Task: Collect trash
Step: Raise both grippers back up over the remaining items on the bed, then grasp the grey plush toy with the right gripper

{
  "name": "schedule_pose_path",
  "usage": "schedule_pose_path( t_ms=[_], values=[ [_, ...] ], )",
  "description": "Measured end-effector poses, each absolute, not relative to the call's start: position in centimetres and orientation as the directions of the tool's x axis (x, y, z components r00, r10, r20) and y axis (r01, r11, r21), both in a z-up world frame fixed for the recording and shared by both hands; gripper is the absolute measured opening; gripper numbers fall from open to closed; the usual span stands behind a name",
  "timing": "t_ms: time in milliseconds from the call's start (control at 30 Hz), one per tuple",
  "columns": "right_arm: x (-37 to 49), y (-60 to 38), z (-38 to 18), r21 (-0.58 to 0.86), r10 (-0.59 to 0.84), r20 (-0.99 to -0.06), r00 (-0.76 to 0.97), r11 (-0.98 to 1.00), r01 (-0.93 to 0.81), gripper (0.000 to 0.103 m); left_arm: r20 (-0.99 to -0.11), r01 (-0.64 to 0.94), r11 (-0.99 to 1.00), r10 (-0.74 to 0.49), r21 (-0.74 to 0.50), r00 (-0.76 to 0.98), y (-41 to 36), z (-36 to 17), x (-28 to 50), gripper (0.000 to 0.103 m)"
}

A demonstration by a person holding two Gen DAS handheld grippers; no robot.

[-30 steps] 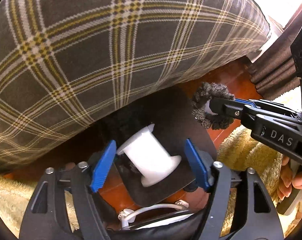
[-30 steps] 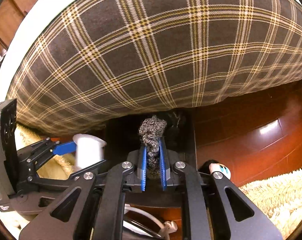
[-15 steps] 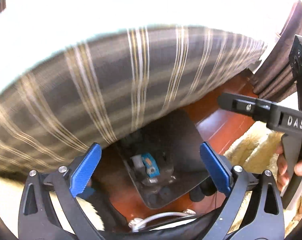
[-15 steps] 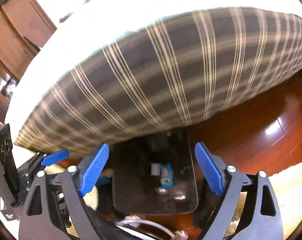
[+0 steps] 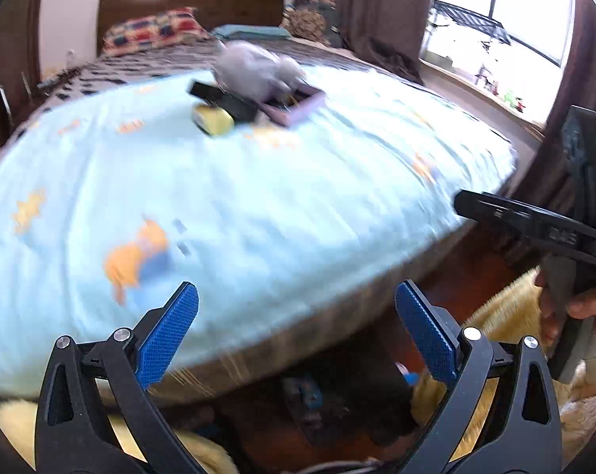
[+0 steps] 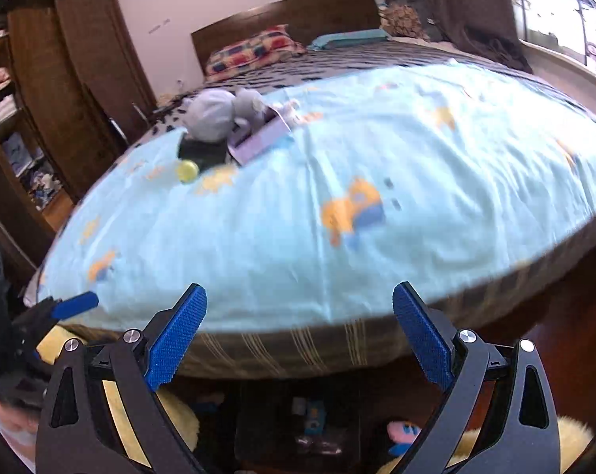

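- My left gripper (image 5: 296,333) has its jaws spread wide with nothing between them; the blue pads (image 5: 167,333) frame only the bed's edge.
- My right gripper (image 6: 300,335) is just as wide and empty, its jaws having just been opening; from the left view I see it off to the right, with a hand (image 5: 586,316) on its handle.
- Below both, a dark bin (image 6: 298,426) sits on the floor against the foot of the bed; the trash (image 6: 314,422) lies inside it, small bits with a blue piece among them, too blurred to name further.
- A yellow rug (image 6: 566,434) flanks the bin on both sides; a pink and blue toy (image 6: 404,434) lies just right of it.
- Above, the plaid bed side (image 6: 298,345) runs across; over it spreads a light blue sheet (image 6: 337,150) with orange prints.
- Farther up the sheet sit a grey plush (image 6: 215,114), a black box (image 6: 201,150), a lilac tray (image 6: 258,140) and a yellow roll (image 6: 187,170), all close together.
- At the back, a checked pillow (image 6: 254,51) rests by the headboard (image 6: 290,15); a wardrobe (image 6: 80,63) stands left, curtains (image 5: 361,8) and a window (image 5: 495,19) right.
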State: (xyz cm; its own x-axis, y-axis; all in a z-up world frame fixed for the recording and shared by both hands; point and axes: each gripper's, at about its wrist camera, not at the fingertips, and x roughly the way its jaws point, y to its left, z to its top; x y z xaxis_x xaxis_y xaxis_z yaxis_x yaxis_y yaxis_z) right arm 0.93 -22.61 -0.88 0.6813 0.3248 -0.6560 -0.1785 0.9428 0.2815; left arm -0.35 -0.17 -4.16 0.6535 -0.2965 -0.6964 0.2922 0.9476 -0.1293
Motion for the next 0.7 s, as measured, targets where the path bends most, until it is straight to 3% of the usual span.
schedule_pose_path(
  t_ms=[400, 700],
  values=[
    [11.3, -18.0, 3.6, 0.266, 0.351, -0.616, 0.705, 0.935, -0.233, 0.096, -0.692, 0.171, 0.978, -0.207, -0.122, 0.691, 2.4, -1.0, 10.3, 0.095],
    [18.5, -12.7, 4.5, 0.255, 0.377, -0.625, 0.683, 0.926, -0.278, 0.096, -0.706, 0.161, 0.981, -0.191, -0.11, 0.682, 2.7, -1.9, 13.9, 0.095]
  ],
)
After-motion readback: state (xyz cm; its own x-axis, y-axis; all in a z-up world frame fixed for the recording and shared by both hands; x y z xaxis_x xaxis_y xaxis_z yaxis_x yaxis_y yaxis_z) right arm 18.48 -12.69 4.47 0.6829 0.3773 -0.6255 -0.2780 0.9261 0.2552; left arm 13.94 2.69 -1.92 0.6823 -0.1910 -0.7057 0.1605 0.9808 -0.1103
